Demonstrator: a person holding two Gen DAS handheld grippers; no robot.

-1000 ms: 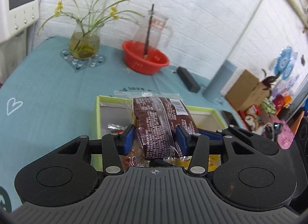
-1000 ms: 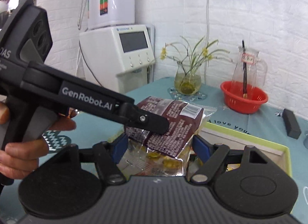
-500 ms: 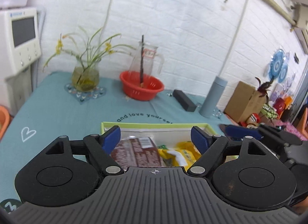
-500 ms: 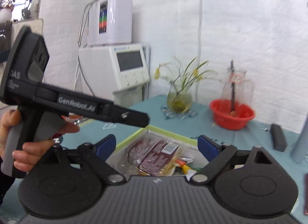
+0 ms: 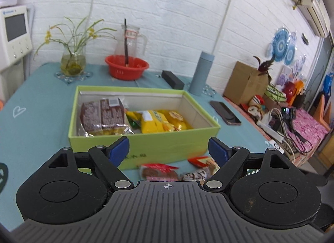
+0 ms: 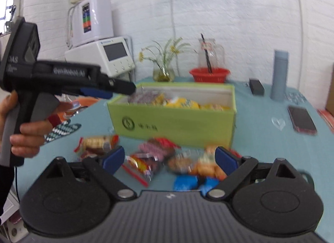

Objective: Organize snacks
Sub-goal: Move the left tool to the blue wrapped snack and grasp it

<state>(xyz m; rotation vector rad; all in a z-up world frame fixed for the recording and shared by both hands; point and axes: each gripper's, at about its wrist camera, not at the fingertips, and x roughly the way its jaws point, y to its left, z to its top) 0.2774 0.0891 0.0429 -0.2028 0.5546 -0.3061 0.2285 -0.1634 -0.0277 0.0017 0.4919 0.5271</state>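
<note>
Brown snack pack (image 5: 103, 115) lying flat in the left part of the green box (image 5: 171, 142), beside yellow packs (image 5: 162, 120) in the middle. Box standing on the teal table (image 5: 35, 121). More loose snacks (image 6: 167, 159) scattered on the table just before the box front wall. Left gripper (image 5: 169, 150) wide apart, empty, jaws just been opening, above the near wall. Right gripper (image 6: 170, 159) also spread, nothing between, just been opening, over the loose snacks. Red basket (image 5: 126, 69) and grey bottle (image 5: 201, 73) behind the box

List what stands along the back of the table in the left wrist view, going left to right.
Flower vase → red basket with the glass pitcher behind it → black box → grey-blue flask.
</note>
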